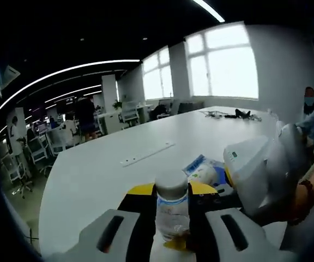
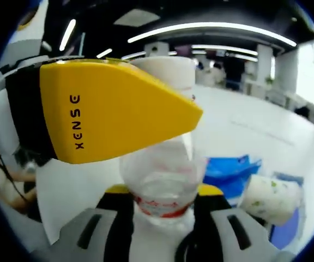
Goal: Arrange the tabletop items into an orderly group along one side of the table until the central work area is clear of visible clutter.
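Both the left tongs (image 1: 172, 232) and right tongs (image 2: 162, 218) clamp one clear bottle (image 1: 171, 210); blue packet (image 2: 230, 169) at lower right remains on the bench (image 1: 119, 169), so tidying looks unfinished.

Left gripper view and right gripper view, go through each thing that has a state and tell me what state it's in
Left hand-held gripper: shut on the clear bottle.
Right hand-held gripper: shut on the same bottle.
Clear bottle: upright, white cap on, held off the table between both jaw pairs.
Blue packet: lying flat on the table.
White cup: tipped on its side.
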The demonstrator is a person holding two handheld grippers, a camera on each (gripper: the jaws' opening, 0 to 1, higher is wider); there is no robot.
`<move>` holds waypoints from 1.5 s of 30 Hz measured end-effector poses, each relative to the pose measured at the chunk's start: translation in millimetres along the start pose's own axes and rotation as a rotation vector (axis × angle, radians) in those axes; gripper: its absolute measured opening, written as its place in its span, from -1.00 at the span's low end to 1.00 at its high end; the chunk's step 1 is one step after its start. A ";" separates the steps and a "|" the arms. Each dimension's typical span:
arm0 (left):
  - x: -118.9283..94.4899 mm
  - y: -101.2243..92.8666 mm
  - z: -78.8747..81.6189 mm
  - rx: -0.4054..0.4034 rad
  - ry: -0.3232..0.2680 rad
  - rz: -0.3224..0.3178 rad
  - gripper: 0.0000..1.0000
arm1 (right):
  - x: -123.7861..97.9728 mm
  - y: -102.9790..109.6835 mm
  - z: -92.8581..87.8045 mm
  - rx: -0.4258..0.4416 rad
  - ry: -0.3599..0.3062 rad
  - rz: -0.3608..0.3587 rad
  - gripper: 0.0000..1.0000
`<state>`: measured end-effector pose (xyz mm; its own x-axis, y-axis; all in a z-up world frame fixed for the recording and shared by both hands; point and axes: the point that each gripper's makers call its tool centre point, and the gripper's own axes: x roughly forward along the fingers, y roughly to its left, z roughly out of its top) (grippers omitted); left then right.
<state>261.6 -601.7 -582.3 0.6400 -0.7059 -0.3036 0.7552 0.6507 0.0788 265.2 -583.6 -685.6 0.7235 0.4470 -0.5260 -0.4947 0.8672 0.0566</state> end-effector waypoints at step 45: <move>-5.5 4.5 -24.2 -0.246 -0.035 0.146 0.58 | -32.8 0.0 0.9 -0.103 -0.053 0.143 0.85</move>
<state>258.1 -588.2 -603.2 0.7470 -0.6064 -0.2724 0.6006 0.7913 -0.1144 241.9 -598.0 -667.6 0.6650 0.5775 -0.4735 -0.6393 0.7680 0.0388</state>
